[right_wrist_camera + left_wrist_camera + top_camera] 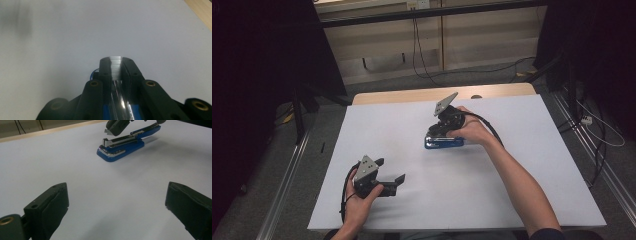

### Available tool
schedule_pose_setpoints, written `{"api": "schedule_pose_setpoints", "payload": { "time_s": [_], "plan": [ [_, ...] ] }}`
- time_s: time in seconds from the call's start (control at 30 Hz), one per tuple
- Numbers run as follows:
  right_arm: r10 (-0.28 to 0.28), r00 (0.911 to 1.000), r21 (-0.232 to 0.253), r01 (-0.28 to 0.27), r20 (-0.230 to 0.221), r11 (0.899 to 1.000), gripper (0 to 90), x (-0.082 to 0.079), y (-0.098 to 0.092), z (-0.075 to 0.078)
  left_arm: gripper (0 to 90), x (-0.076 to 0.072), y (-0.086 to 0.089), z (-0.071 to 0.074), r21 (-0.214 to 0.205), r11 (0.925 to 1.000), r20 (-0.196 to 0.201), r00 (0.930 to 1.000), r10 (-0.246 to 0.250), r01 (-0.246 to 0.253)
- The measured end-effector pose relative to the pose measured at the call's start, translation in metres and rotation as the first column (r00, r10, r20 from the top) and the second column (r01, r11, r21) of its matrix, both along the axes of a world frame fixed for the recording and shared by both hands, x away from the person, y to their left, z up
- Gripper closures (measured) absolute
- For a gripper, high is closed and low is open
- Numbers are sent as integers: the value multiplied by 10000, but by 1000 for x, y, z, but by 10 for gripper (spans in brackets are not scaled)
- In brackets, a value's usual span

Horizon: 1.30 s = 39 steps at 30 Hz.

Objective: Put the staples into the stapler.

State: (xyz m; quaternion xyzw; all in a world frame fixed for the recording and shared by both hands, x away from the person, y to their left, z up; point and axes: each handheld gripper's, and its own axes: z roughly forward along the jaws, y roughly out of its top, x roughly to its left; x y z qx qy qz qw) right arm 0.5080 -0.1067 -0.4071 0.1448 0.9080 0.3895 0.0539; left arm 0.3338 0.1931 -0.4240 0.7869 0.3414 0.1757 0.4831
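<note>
A blue stapler (pixel 443 143) with a silvery metal top lies on the white table (pixel 512 175), a little beyond its middle. My right gripper (pixel 436 133) reaches down on it from behind. Its jaws are shut on the stapler's silvery front piece (pixel 116 66), with the blue body (pixel 106 110) showing below them. In the left gripper view the stapler (pixel 120 147) lies ahead, the right gripper (pixel 113 128) at its top. My left gripper (pixel 390 170) rests near the front left of the table, open, with bare table between its fingers (pixel 50 205).
The table's wooden far edge (pixel 412 95) shows beyond the white sheet. Cables (pixel 422 55) run over the floor behind, and more cables (pixel 597 130) lie at the right. Dark stands (pixel 302 105) and metal rails (pixel 287 175) flank the table.
</note>
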Motion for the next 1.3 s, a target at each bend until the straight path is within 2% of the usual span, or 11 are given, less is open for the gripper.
{"api": "schedule_pose_setpoints", "payload": {
  "time_s": [0.37, 0.57, 0.8, 1.3],
  "plan": [
    [495, 9987, -133, -494, 109, 9987, 793, 3, -3, -5, 51, 0, 0, 0, 62, 10000, -3, 10000, -23, 23],
    [523, 9986, -124, -522, 52, 9986, 793, 5, -5, -8, 51, 0, 0, 0, 61, 10000, -7, 10000, -23, 23],
    [810, 9965, -164, -806, 208, 9966, 793, 3, -1, -9, 51, 0, 1, 0, 46, 10000, -2, 10000, -7, 7],
    [1029, 9938, -433, -1010, 422, 9939, 793, 3, -3, -10, 51, 0, 1, 0, 46, 10000, 53, 10000, 38, -38]
  ]
}}
